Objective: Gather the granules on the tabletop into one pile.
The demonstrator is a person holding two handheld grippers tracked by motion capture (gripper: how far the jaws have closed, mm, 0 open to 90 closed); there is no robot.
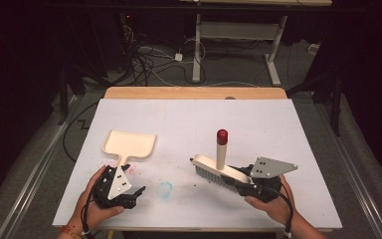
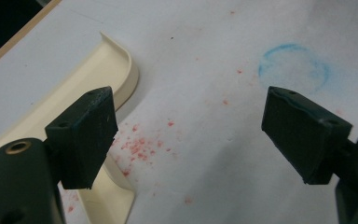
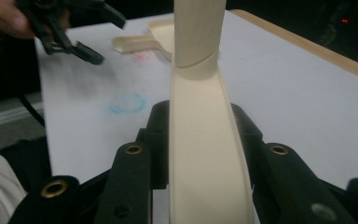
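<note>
Two grippers in play, one per hand. Right gripper [image 1: 248, 185] at near-right of the tabletop [image 1: 298, 149], fingers clamped on the cream brush [image 1: 218, 169] by its back. In right gripper view the brush body runs straight up between the black fingers [image 3: 158, 140], pads tight on both sides. Brush's bristles hang down just over the tabletop, head pointing left, wooden handle w/ red cap [image 1: 222, 135] standing upright. Can't tell if bristles touch the surface.

Left gripper [image 1: 129, 191] at near-left, fingers spread wide, nothing between them. Left gripper view: left finger [image 2: 86, 135] sits over the edge of the cream dustpan [image 2: 107, 70], right finger well apart, over bare white surface.

Dustpan lies flat at left-centre, mouth toward far side, handle pointing near, toward left gripper; handle end just beside the gripper body.

Red crumbs [image 2: 140, 147] scattered on tabletop right beside the dustpan handle, between the left fingers. Blue chalk-like ring [image 1: 165, 189] on the surface between the grippers, nearer the left one. Brush and dustpan well apart.
</note>
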